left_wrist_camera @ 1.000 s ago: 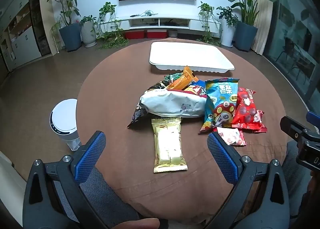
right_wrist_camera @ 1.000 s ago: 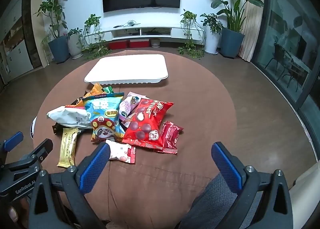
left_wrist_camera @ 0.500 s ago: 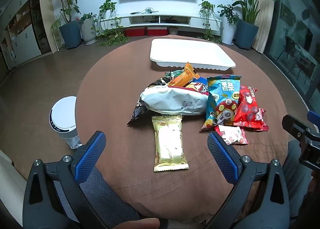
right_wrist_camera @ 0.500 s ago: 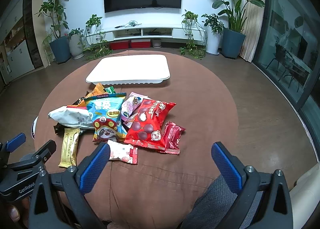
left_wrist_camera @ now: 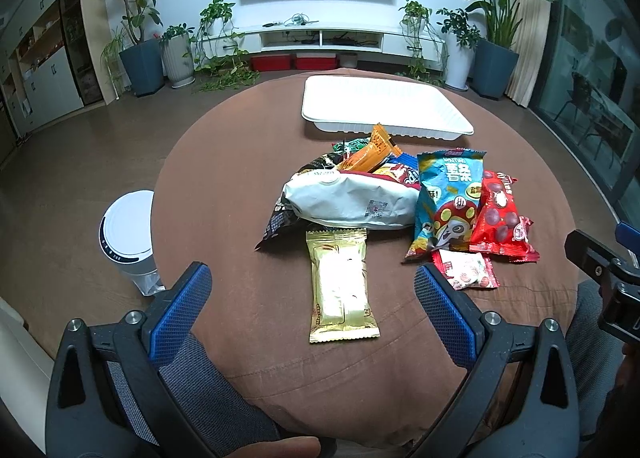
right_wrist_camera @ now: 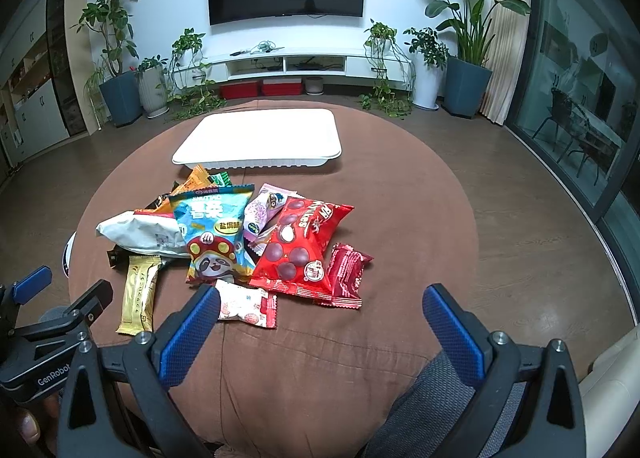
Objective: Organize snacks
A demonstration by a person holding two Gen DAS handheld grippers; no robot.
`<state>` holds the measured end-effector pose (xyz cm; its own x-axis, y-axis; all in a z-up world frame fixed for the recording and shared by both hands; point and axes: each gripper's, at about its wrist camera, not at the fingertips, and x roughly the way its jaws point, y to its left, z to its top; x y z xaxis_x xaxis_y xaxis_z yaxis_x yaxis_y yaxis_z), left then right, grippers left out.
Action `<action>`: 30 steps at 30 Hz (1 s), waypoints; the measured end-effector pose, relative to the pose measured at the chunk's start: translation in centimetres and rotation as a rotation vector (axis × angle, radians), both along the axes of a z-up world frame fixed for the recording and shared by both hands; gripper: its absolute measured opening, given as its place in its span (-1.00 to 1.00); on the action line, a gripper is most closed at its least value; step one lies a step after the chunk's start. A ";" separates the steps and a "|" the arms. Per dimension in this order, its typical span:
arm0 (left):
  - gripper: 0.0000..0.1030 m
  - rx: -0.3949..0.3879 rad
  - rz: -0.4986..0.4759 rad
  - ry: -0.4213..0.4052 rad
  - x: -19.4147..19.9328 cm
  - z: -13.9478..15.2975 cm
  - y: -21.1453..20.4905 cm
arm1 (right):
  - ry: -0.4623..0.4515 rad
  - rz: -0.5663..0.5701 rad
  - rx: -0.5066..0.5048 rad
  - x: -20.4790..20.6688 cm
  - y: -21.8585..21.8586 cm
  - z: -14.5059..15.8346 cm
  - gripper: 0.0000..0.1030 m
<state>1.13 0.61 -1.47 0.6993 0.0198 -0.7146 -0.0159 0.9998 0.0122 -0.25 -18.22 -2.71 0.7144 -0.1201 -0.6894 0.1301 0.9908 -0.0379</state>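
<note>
A heap of snack packets lies mid-table on a brown cloth: a gold bar packet [left_wrist_camera: 340, 282], a white bag [left_wrist_camera: 352, 204], a blue mushroom bag [left_wrist_camera: 446, 198], a red chocolate bag [right_wrist_camera: 302, 246], a small red-and-white packet [right_wrist_camera: 246, 304] and an orange packet [left_wrist_camera: 370, 152]. An empty white tray [left_wrist_camera: 384, 108] sits beyond the heap. My left gripper [left_wrist_camera: 312, 298] hovers open just short of the gold packet. My right gripper [right_wrist_camera: 320, 322] is open too, near the small red-and-white packet. Neither holds anything.
The round table [right_wrist_camera: 400, 194] drops off at its near edge, where grey-trousered knees [left_wrist_camera: 200, 386] show. A white cylindrical bin [left_wrist_camera: 128, 234] stands on the floor left of the table. Potted plants and a TV unit line the far wall.
Both grippers have edged slightly forward toward the snack heap. The packets and tray have not moved.
</note>
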 end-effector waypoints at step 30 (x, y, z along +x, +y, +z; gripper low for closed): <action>0.99 -0.001 0.001 0.003 0.0 -0.2 0.2 | 0.000 -0.001 0.000 0.0 0.0 -0.1 1.00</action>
